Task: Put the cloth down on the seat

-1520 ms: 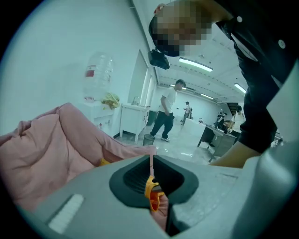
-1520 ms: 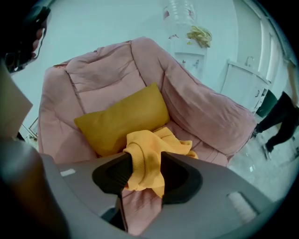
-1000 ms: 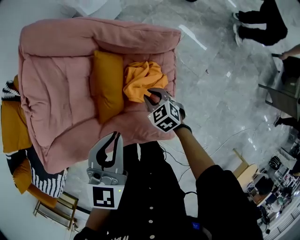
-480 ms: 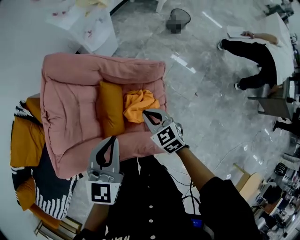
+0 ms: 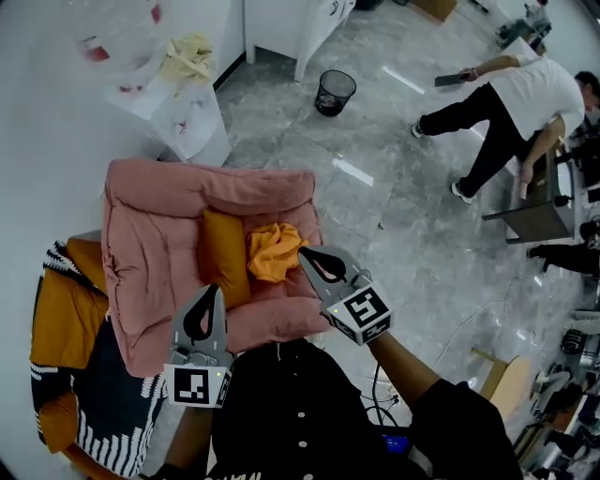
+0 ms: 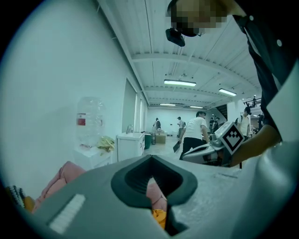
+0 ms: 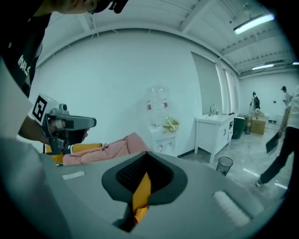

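The crumpled orange cloth (image 5: 275, 250) lies on the seat of the pink armchair (image 5: 150, 244), beside an orange cushion (image 5: 222, 255). My right gripper (image 5: 305, 252) hovers above the chair's front right, shut and empty. Its tip overlaps the cloth's edge in the head view, and the cloth (image 7: 140, 191) shows only through the slit between its jaws. Over the chair's front edge my left gripper (image 5: 214, 290) is held up, shut on nothing. It also appears in the right gripper view (image 7: 91, 122), and the right gripper (image 6: 187, 156) in the left gripper view.
A striped throw and orange cushions (image 5: 56, 319) lie left of the chair. Behind it stand a small white stand (image 5: 178, 103), a white cabinet (image 5: 291, 23) and a black wastebasket (image 5: 335, 91). A person in a white shirt (image 5: 511, 103) bends at the far right. Cables (image 5: 450, 300) run over the marble floor.
Both grippers have risen away from the chair, the right one more. The right jaws, open at the cloth a second ago, are shut, and the cloth stays on the seat.
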